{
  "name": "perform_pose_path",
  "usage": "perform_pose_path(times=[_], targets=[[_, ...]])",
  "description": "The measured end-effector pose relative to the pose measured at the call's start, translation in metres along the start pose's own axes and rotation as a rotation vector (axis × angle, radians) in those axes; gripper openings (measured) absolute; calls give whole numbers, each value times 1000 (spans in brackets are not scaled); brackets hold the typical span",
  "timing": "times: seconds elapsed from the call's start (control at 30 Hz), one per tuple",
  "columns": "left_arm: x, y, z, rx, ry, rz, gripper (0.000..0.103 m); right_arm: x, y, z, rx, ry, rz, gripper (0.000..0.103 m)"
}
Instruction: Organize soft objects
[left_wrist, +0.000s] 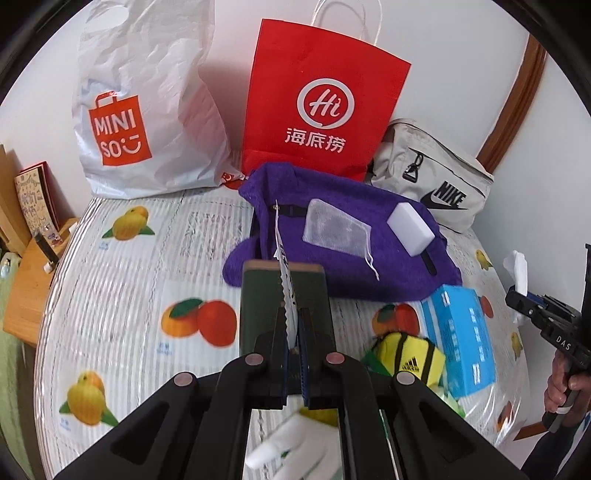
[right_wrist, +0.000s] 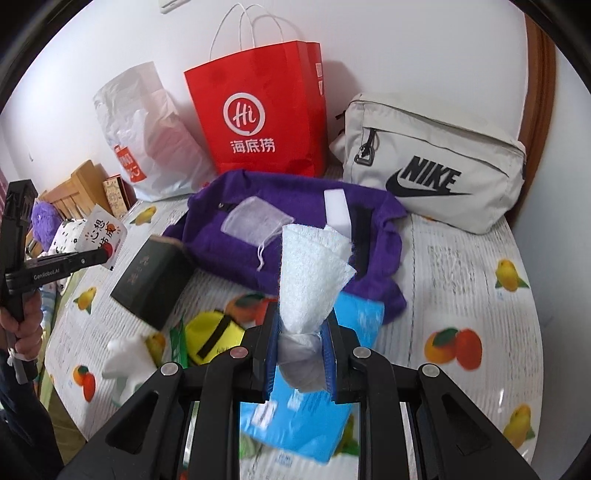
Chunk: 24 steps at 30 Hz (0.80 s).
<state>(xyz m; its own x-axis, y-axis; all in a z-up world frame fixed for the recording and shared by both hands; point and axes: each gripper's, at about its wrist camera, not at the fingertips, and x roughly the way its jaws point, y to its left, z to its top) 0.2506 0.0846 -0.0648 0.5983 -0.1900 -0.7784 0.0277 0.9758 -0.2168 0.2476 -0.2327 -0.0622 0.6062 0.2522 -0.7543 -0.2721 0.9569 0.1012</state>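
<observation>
My left gripper (left_wrist: 293, 332) is shut on a flat printed packet (left_wrist: 284, 266), seen edge-on; in the right wrist view the packet (right_wrist: 107, 236) shows at far left in that gripper (right_wrist: 107, 254). My right gripper (right_wrist: 301, 339) is shut on a white tissue (right_wrist: 310, 273) and holds it above the blue tissue pack (right_wrist: 295, 417). In the left wrist view the tissue (left_wrist: 519, 269) and right gripper (left_wrist: 524, 299) are at the right edge. A purple towel (left_wrist: 332, 229) carries a mesh pouch (left_wrist: 334, 227) and a white sponge (left_wrist: 410, 229).
A dark green box (left_wrist: 282, 306), a yellow pouch (left_wrist: 406, 356) and a white glove (left_wrist: 288, 439) lie on the fruit-print tablecloth (left_wrist: 147, 277). A Miniso plastic bag (left_wrist: 144, 103), red paper bag (left_wrist: 321, 99) and Nike bag (left_wrist: 432, 181) stand along the wall.
</observation>
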Motion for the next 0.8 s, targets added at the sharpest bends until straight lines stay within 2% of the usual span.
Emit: perform_pose_path(times=[0.27, 0.47, 0.63, 0.8], targets=[[29, 7, 30, -15, 24, 10, 5, 32, -9, 31, 4, 21, 11, 21], [54, 5, 50, -11, 48, -11, 5, 61, -13, 48, 0, 54, 20, 21], [71, 0, 66, 9, 58, -25, 5, 90, -10, 61, -28, 98, 30, 21], [87, -6, 80, 23, 73, -43, 5, 118, -10, 68, -38, 149, 5, 21]])
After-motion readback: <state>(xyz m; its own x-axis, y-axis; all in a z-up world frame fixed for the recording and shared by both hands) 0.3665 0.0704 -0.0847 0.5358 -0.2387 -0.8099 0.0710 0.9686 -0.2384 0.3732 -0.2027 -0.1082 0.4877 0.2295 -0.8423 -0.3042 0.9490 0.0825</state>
